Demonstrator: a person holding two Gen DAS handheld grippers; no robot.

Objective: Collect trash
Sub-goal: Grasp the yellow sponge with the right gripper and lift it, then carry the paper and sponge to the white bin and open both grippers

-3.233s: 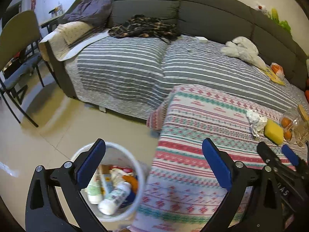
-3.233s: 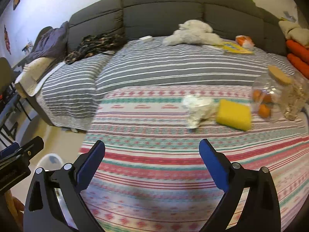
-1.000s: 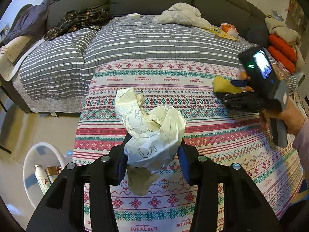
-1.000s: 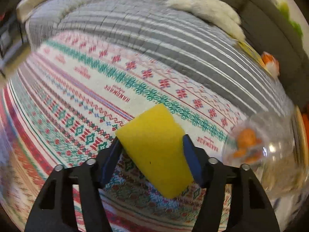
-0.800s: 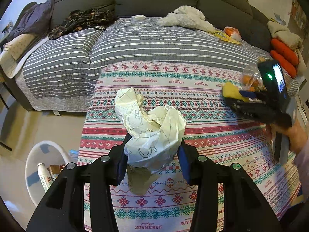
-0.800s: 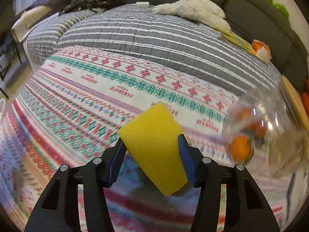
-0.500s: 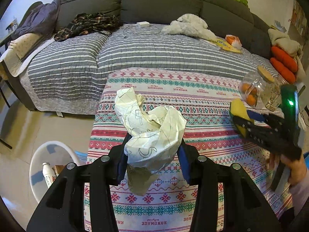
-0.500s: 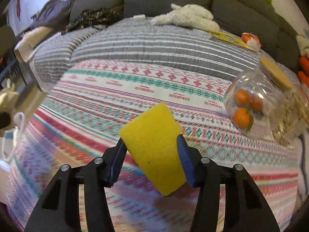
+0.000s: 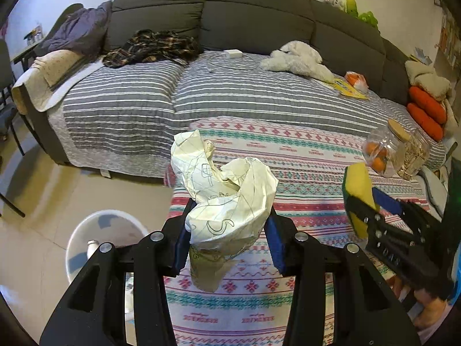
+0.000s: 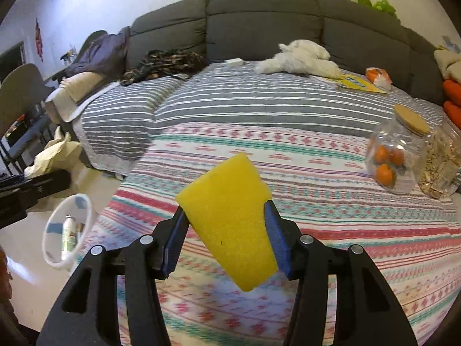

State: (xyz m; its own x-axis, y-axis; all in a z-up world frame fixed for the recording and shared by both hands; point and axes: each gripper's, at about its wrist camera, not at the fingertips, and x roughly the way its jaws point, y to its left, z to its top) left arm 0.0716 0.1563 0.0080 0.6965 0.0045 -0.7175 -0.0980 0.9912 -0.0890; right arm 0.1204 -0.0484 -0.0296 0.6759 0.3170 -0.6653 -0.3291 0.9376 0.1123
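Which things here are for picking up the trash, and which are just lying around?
For the job:
- crumpled paper in the left gripper
- yellow sponge in the right gripper
- white bin on the floor

Just lying about:
- jar of oranges
- white plush toy
- plaid shirt

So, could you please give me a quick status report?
Left tongs shut on crumpled paper. Right tongs shut on sponge. Bin on floor, path open.
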